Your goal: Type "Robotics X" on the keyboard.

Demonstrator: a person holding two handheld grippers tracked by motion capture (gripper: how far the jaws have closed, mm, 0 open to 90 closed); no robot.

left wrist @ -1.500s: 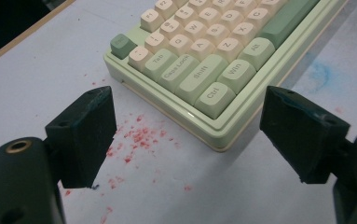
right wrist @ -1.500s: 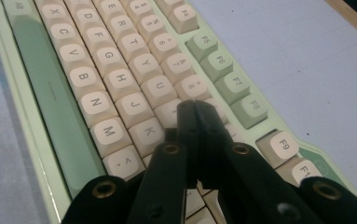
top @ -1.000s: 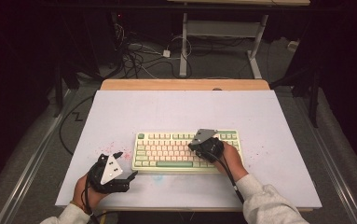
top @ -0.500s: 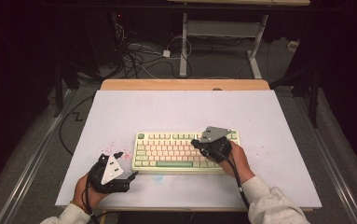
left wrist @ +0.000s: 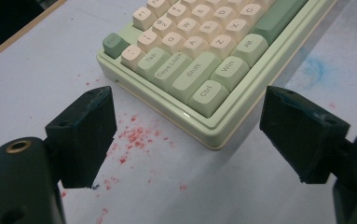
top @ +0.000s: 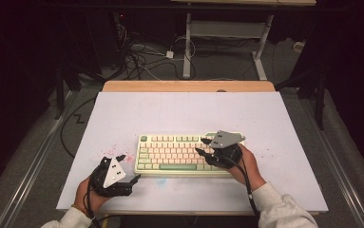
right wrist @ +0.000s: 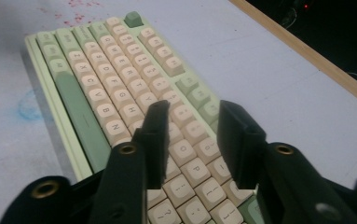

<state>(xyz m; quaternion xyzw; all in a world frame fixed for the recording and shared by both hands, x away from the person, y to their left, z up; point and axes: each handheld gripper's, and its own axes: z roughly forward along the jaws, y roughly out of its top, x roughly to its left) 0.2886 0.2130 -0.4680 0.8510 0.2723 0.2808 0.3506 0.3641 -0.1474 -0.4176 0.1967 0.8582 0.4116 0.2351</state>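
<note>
Keyboard (top: 179, 154): set flat on the white mat (top: 184, 114), near its front edge, long side square to the person; kept between both hands so either gripper can reach the keys.
Right gripper (top: 202, 146): held over the keyboard's right half, jaws aimed left across the keys. Jaws have just been opening and stand part open; nothing is held between them, only keycaps (right wrist: 185, 112) are seen in the gap. Judged to be lifted clear after a key press.
Left gripper (top: 128, 167): parked on the mat just off the keyboard's front-left corner, apart from it. Jaws spread wide, nothing gripped; Ctrl key (left wrist: 207, 95) is framed between them, so the corner is within easy reach.
Stains: red specks (left wrist: 136, 137) beside that corner, blue smudge (right wrist: 29, 106) by the front edge; nothing is obstructed.
</note>
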